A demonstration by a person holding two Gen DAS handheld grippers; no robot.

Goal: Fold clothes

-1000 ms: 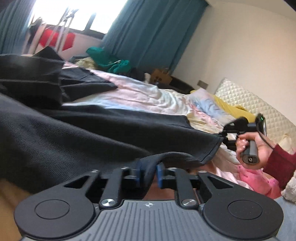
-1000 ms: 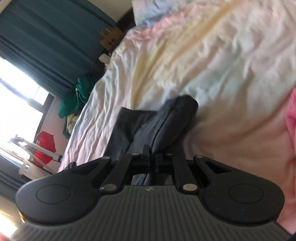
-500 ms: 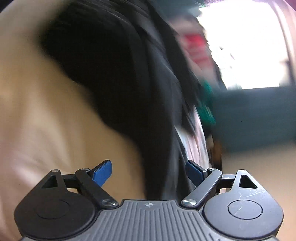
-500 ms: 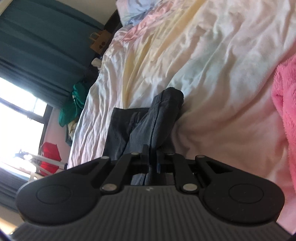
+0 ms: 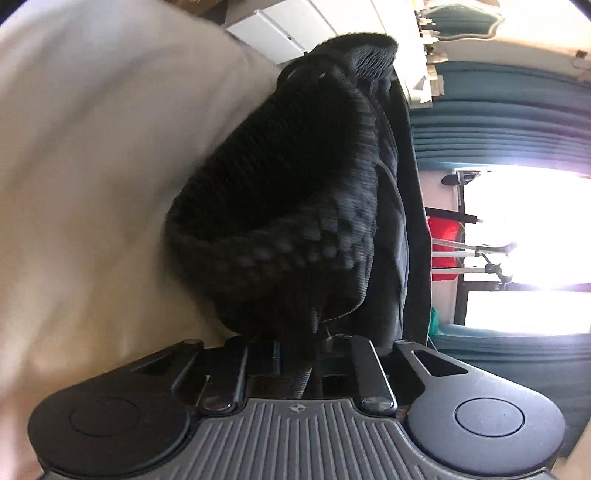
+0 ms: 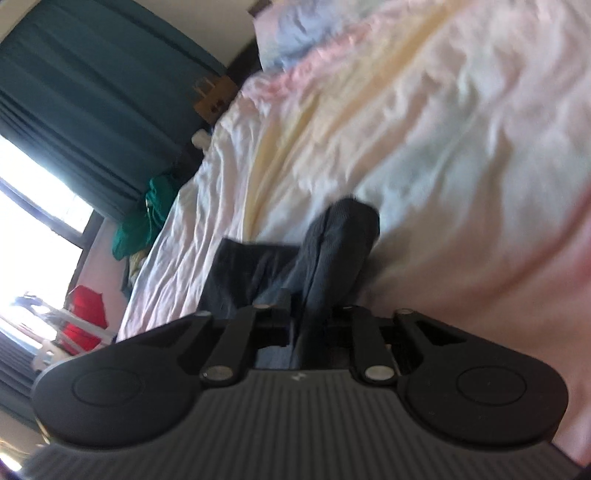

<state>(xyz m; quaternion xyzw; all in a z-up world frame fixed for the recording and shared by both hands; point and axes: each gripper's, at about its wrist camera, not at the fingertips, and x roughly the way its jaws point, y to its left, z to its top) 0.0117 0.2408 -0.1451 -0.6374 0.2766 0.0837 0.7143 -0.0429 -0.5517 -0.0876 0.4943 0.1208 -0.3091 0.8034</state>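
A dark ribbed garment [image 5: 288, 203] lies bunched on the pale bed sheet [image 5: 92, 147]; the left wrist view is rolled onto its side. My left gripper [image 5: 299, 347] is closing its jaws, and a strip of that dark fabric is pinched between them. In the right wrist view a dark grey fold of the garment [image 6: 332, 243] rises from the pastel sheet [image 6: 406, 129]. My right gripper [image 6: 303, 310] is shut on the near end of that fold. Neither view shows the other gripper.
Teal curtains [image 6: 74, 92] and a bright window sit beyond the bed. Green clothes [image 6: 144, 221], a cardboard box [image 6: 216, 98] and a red item [image 6: 83, 314] lie along the far side. A pillow [image 6: 295, 29] is at the bed's head. White drawers [image 5: 280, 26] stand behind the garment.
My left gripper let go of the garment's hem, opened wide, rolled and swung across, then closed on a bunched part of the dark fabric. The right gripper kept its grip and barely moved.
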